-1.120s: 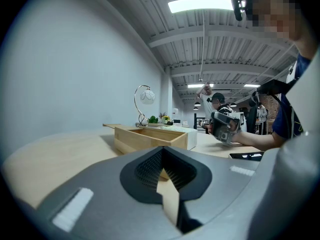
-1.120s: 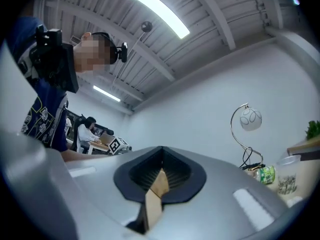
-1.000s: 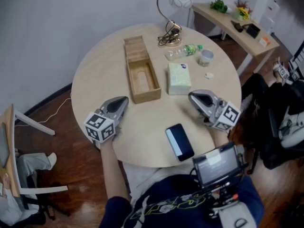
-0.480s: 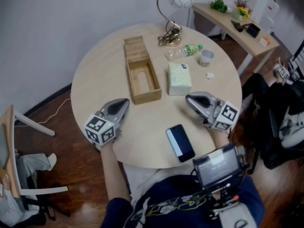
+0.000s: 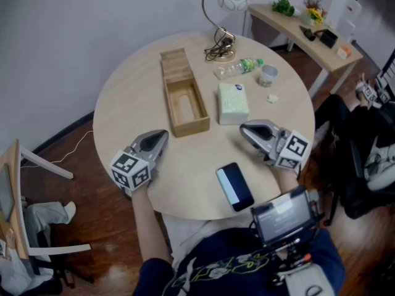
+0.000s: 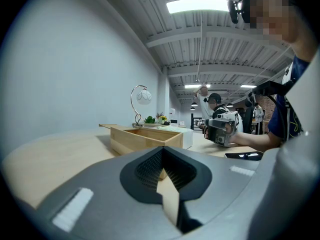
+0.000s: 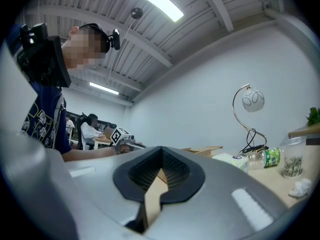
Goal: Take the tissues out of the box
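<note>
Both pairs sit at the near edge of the worktop (image 5: 129,103) — left tongs (image 5: 162,134) closed on nothing, right tongs (image 5: 244,129) closed and empty too. The tissues (image 5: 233,102) lie on the worktop just beside the open box (image 5: 192,127), outside it — phone (image 5: 234,185) nearer the person.

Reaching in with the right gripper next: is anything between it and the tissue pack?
Nothing visible. The right gripper faces the tissue pack across a short stretch of bare table. The phone lies behind the gripper, nearer the person, and the box sits beside the pack, off the path.
</note>
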The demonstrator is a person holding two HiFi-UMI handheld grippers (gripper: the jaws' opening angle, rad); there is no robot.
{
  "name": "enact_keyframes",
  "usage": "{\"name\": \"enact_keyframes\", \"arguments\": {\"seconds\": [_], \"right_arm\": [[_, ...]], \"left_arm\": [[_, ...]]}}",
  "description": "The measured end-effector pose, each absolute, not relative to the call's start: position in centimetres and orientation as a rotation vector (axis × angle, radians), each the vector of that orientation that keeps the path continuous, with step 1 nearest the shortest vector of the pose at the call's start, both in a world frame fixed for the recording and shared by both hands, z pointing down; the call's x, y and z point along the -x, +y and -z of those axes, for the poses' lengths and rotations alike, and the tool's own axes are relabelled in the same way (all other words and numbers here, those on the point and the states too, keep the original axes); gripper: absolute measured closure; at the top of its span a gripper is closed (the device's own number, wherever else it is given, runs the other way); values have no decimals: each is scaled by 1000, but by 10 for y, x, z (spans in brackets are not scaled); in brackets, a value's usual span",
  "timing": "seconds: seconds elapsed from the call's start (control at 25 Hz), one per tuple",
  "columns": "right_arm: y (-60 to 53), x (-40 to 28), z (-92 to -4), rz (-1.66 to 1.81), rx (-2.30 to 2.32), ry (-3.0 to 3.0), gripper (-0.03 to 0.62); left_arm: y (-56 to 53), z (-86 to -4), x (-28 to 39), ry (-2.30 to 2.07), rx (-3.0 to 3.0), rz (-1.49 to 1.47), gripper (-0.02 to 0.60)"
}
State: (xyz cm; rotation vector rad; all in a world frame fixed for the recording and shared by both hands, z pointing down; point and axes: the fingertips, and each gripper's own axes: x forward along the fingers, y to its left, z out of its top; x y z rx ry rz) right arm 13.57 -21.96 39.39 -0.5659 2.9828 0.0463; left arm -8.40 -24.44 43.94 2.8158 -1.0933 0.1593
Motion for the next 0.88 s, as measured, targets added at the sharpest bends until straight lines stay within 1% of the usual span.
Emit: {"name": "enact_keyframes", "arguments": {"seconds": [0.88], "right_arm": [[-221, -140, -391, -123, 648, 3012, 592]], "left_arm": [[-244, -438, 85, -1096, -2816, -160, 578]]}}
